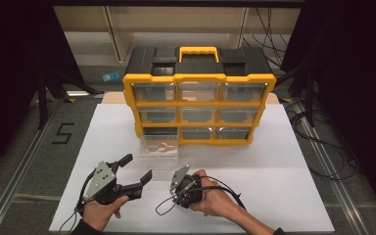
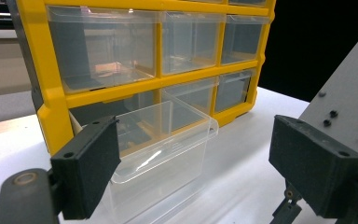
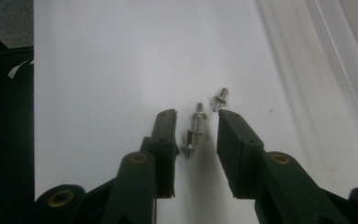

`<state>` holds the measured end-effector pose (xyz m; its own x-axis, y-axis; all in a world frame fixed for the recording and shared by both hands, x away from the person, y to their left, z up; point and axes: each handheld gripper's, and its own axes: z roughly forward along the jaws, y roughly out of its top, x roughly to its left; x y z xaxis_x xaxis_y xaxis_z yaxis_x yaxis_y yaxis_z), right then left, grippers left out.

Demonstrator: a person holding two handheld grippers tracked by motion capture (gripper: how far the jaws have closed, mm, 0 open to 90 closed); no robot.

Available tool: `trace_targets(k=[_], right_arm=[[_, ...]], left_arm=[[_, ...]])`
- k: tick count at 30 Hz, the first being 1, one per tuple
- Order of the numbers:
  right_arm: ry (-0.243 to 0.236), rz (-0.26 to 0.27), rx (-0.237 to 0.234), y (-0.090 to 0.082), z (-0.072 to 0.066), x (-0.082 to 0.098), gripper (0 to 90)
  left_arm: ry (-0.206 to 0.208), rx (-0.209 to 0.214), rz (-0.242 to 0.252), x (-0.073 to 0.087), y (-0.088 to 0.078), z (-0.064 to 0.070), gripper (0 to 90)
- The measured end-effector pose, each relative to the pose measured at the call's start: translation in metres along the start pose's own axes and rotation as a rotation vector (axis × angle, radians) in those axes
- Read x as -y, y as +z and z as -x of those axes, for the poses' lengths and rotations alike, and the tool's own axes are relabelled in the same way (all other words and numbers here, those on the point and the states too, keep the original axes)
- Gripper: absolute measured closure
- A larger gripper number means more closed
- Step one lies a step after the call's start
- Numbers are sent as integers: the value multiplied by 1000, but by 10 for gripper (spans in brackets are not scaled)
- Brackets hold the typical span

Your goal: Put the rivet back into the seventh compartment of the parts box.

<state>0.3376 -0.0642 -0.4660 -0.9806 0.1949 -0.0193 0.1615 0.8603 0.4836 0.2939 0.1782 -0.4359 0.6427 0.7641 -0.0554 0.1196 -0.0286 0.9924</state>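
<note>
We see three small metal screws (image 3: pixel 195 130) lying on the white surface (image 1: pixel 274 161), toward its near edge and about midway along it. Two of them lie between the jaws of the right tongs (image 3: pixel 196 125), which are spread a little and pinch nothing; the third (image 3: pixel 220 98) lies just past the tip of one jaw. In the high view the right tongs (image 1: pixel 183 182) point down at the surface, held in the person's right hand (image 1: pixel 214 198).

Just beyond, a clear plastic drawer (image 1: pixel 159 145) stands pulled out from the bottom row of a yellow and black organiser (image 1: pixel 199 100), on the row's left. The organiser stands at the middle of the far edge, its other clear drawers closed.

Toward the near left corner, the left tongs (image 1: pixel 138 169) are spread wide and hold nothing, gripped by the left hand (image 1: pixel 100 211). Their own view looks between the jaws at the open drawer (image 2: pixel 168 149).
</note>
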Motion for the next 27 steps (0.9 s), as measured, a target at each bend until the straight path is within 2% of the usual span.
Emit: trace_targets(k=[3, 5, 9, 13, 24, 25, 27], right_arm=[[4, -11, -6, 3, 1, 1, 732], [25, -19, -18, 5, 2, 2, 748], [54, -5, -32, 5, 5, 4, 803], [64, -4, -36, 4, 5, 5, 816], [60, 46, -34, -12, 10, 5, 819], [57, 47, -31, -13, 10, 5, 822], [60, 46, -29, -14, 11, 5, 822]], left_arm=[[1, 1, 1, 0, 0, 0, 158], [0, 0, 1, 0, 0, 0, 158], [1, -1, 2, 0, 0, 0, 158], [-2, -2, 6, 0, 0, -1, 158], [0, -1, 4, -1, 0, -1, 158], [7, 9, 17, 0, 1, -2, 158], [-2, -2, 3, -1, 0, -1, 158]])
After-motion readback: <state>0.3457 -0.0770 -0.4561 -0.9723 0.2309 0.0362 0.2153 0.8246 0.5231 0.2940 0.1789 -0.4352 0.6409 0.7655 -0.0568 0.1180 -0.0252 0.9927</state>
